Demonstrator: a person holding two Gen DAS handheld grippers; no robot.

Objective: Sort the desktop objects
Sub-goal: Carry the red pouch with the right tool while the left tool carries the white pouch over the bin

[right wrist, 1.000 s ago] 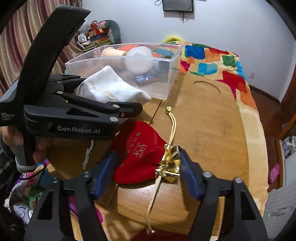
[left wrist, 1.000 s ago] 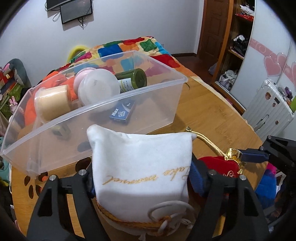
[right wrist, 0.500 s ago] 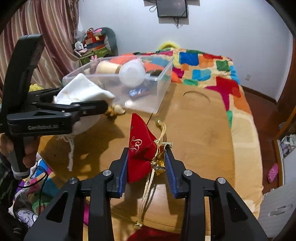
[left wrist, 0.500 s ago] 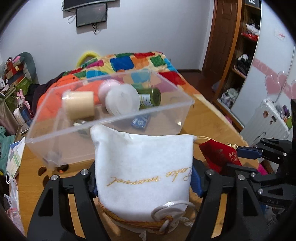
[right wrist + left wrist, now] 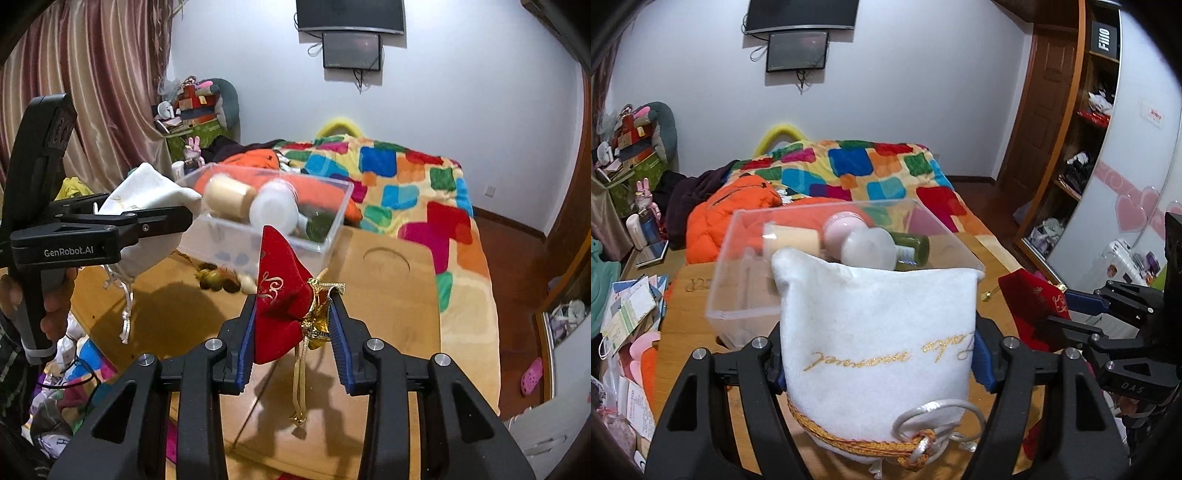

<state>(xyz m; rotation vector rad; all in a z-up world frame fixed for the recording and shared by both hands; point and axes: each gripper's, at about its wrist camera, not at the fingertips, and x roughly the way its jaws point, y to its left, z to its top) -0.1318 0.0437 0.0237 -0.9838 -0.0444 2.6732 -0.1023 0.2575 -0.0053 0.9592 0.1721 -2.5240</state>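
— Pouches: where? White velvet drawstring pouch [image 5: 875, 347] pinched in the left gripper [image 5: 877, 354], red velvet pouch [image 5: 280, 310] clamped in the right gripper [image 5: 291, 328], both above the wooden surface [image 5: 388, 317].

— Handling? Likely soft and light; grip mid-body, before the clear plastic bin [image 5: 332, 221].

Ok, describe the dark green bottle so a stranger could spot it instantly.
Find the wooden table and the clear plastic bin on it. Inside, the dark green bottle lies on its side at the right end; its neighbours are white, pink and cream.

White pouch [image 5: 875, 343] hides bin [image 5: 738, 295] front.
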